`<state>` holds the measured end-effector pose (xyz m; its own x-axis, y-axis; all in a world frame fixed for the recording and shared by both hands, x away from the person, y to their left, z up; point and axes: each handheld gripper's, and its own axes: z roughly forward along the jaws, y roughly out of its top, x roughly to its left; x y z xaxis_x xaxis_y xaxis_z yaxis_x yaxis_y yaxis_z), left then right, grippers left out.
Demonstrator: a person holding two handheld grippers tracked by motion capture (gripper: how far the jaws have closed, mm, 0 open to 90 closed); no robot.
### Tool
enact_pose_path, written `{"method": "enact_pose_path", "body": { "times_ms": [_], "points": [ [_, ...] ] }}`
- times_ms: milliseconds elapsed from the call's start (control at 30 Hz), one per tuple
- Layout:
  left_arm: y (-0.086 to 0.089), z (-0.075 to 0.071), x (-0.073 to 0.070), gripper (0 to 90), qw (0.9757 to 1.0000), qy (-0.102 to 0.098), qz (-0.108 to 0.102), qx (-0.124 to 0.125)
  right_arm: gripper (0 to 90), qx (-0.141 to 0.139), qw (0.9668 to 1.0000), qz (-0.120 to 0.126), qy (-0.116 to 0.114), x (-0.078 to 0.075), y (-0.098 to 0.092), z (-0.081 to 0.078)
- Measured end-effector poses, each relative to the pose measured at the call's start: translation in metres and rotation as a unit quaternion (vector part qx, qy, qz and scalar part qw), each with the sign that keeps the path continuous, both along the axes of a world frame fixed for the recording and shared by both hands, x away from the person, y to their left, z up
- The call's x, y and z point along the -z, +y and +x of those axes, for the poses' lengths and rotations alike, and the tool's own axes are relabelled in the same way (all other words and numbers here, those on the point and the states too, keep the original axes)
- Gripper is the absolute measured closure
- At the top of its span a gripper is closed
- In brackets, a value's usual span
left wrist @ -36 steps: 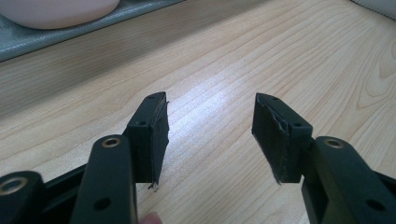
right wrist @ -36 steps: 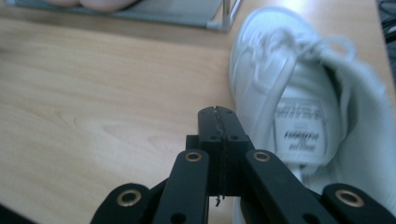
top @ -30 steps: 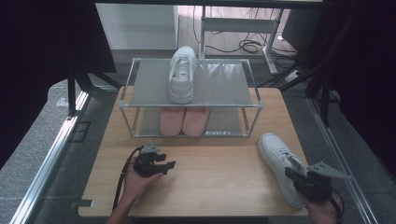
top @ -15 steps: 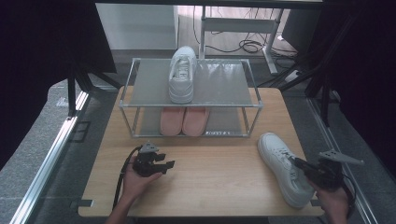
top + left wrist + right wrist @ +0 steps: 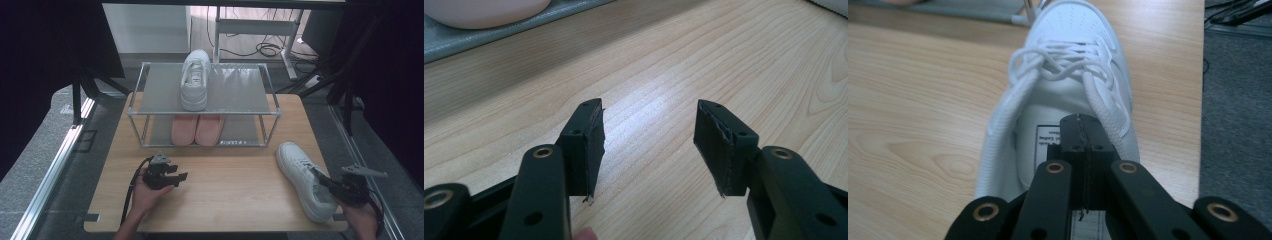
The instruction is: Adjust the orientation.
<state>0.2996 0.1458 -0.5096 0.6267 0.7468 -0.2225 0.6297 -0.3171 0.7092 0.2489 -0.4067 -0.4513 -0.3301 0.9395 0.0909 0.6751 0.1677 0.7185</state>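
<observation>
Right gripper [image 5: 1083,130], jaws pressed together and empty, has slid back to the white sneaker's [image 5: 305,177] heel opening, ready to lift it

The table [image 5: 225,200] has open wood from its centre toward 6 o'clock, between the left gripper [image 5: 172,177] at 8 o'clock and the white shoe [image 5: 305,177] at 4 o'clock. The right gripper [image 5: 325,182], jaws pressed together, sits over that shoe's opening, so passage at 4 o'clock is blocked. The rack [image 5: 202,107] stands across 12 o'clock; the white sneaker [image 5: 195,80] occupies the middle of its top shelf, with bare shelf either side. The pink shoes [image 5: 196,129] fill the lower level's centre
</observation>
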Motion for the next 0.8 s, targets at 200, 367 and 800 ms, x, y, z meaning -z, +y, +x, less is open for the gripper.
{"method": "enact_pose_path", "body": {
  "times_ms": [200,367,800],
  "points": [
    [0.001,0.001,0.001,46.4,1.0,0.001,-0.001,-0.003,90.0,-0.001,0.9999,0.01,0.005,0.004,-0.009,0.009],
    [0.001,0.0,0.0,46.4,1.0,0.0,-0.001,-0.004,90.0,-0.012,0.9998,0.012,0.006,0.006,-0.006,0.011],
    [0.002,-0.001,-0.001,46.4,1.0,-0.002,-0.004,-0.005,73.1,-0.037,0.9972,0.041,-0.05,-0.018,-0.011,0.009]
  ]
}}
